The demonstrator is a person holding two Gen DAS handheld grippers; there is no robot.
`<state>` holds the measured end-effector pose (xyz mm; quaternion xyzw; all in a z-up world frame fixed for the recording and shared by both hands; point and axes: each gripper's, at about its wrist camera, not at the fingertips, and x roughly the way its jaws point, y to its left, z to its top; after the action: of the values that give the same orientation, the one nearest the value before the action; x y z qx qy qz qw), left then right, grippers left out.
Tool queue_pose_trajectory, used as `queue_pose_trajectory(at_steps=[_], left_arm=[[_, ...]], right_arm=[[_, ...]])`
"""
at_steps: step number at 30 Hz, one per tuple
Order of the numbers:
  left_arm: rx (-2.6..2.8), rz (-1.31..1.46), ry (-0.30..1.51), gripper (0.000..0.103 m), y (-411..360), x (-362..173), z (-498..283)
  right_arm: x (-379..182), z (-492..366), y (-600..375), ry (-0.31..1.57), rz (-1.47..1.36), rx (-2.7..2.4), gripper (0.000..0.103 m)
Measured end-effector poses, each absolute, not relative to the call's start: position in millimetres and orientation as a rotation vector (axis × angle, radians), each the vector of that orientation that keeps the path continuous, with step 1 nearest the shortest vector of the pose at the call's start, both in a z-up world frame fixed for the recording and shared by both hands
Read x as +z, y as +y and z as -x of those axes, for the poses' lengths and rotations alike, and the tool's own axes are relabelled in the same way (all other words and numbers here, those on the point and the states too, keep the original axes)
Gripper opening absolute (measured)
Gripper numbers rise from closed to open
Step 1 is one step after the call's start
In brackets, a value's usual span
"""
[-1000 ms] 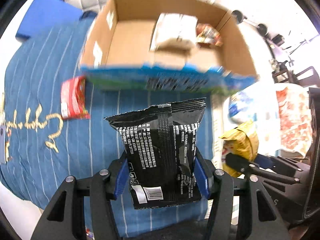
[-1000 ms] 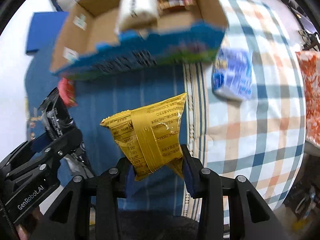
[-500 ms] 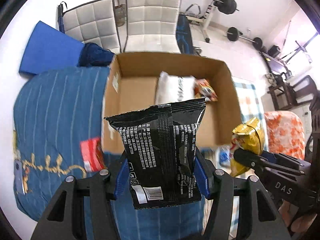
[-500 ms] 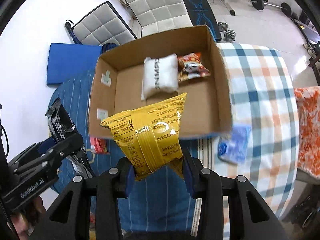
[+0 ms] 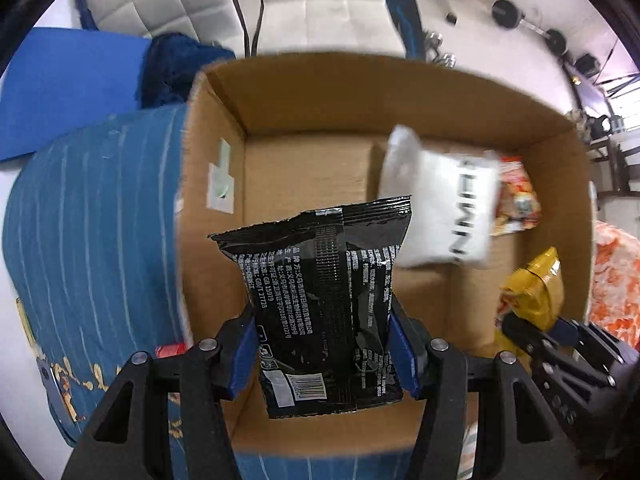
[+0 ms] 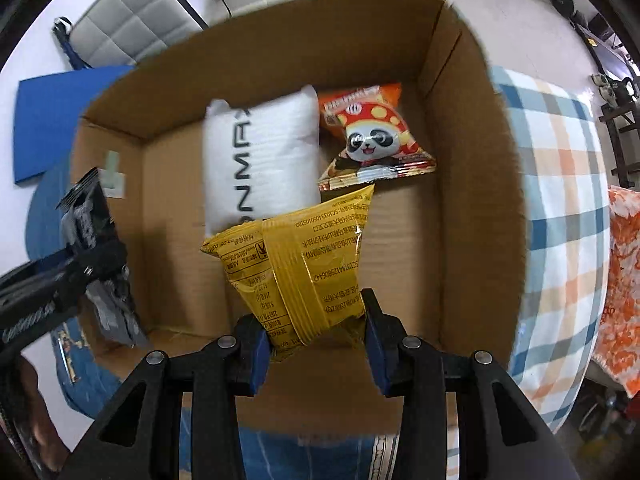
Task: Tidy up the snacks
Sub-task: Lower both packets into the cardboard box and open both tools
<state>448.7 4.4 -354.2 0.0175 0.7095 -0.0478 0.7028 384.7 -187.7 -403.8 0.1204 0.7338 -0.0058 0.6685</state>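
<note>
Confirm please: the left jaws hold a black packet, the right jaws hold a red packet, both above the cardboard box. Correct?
Not quite. In the right wrist view, the packet in the right jaws is yellow, not red. The black packet and cardboard box are as stated.

Black packet and yellow packet hang upright over the open cardboard box

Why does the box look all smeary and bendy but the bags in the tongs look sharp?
Left wrist view: the cardboard box edges and white pack are smeared by motion, while the black bag, carried along with the camera, stays crisp. Right wrist view: the same, box rim blurred, yellow bag sharp. Both views: the fisheye lens bends straight edges and darkens the corners.
</note>
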Motion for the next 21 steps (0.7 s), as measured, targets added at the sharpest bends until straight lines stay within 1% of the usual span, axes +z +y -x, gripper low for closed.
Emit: queue_pose_trajectory(at_steps=[4, 8, 12, 17, 21], left_arm=[[-0.116, -0.062, 1.65, 0.055, 2, -394, -468], [-0.119, -0.076, 1.69, 0.055, -3, -417, -479], [-0.134, -0.074, 1.71, 0.055, -7, -429, -486], [-0.138, -0.063, 1.728, 0.055, -3, -438, -492], [-0.131, -0.085, 1.74, 0.055, -2, -445, -497]], right_arm=[[-429, -395, -182, 1.697, -0.253, -0.025, 0.043], [-445, -401, -182, 1.719, -0.222, -0.09, 0.043], [-449, -403, -181, 1.732, -0.145, -0.109, 0.043], [-445, -395, -188, 1.756, -0.132, -0.067, 0.043], [-457, -395, -196, 1.785, -0.12, -0.064, 0.043]])
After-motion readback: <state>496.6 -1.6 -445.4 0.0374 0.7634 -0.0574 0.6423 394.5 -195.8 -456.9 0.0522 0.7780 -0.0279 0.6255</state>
